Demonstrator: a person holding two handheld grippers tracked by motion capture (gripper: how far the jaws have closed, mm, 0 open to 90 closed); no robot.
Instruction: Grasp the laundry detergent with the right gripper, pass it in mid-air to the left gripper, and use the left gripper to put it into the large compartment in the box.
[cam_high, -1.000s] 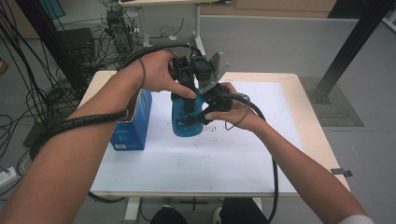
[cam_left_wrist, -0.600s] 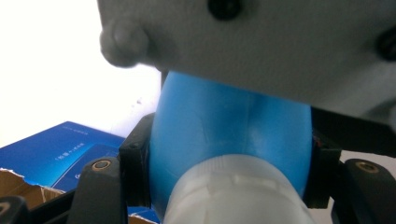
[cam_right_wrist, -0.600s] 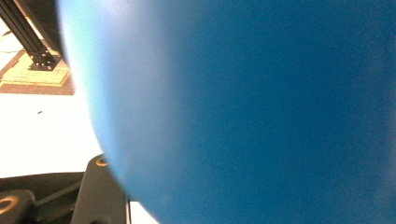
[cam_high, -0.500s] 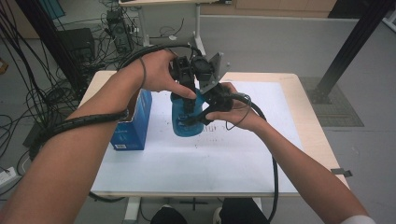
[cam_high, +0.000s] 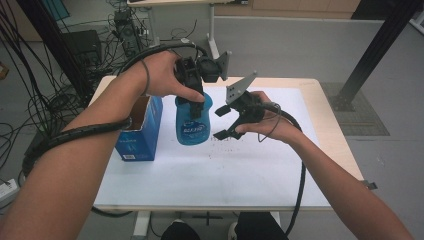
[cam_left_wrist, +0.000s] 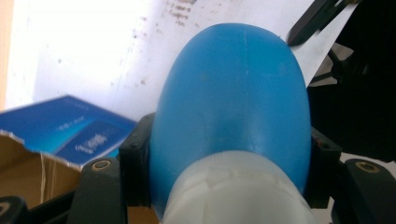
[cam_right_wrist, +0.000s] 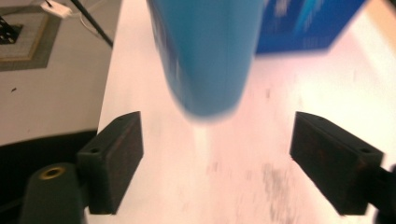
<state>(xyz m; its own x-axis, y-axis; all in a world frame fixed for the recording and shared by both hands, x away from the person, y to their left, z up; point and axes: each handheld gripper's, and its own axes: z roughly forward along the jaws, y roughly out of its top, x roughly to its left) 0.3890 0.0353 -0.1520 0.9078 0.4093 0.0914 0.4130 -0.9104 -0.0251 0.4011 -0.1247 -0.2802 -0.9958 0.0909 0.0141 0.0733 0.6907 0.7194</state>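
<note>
A blue plastic bottle (cam_high: 192, 124) with a white label hangs upright above the table, and my left gripper (cam_high: 193, 96) is shut on its upper part from above. In the left gripper view the pads (cam_left_wrist: 135, 170) press both sides of the blue body (cam_left_wrist: 233, 93) just below a whitish neck (cam_left_wrist: 233, 198). My right gripper (cam_high: 217, 124) stands open a little to the right of the bottle, and its jaws have just been opening. In the right gripper view the bottle (cam_right_wrist: 205, 51) hangs beyond the pads (cam_right_wrist: 114, 158), with nothing between them.
An opened blue carton (cam_high: 137, 131) stands on the white table (cam_high: 225, 175) left of the bottle, its torn flap (cam_left_wrist: 60, 130) below my left gripper. Cables and equipment lie on the floor at the far left. A black post rises at the right.
My right gripper has let go of the bottle, opened its jaws wide and drawn back to the right. The left gripper has kept the bottle where it was.
</note>
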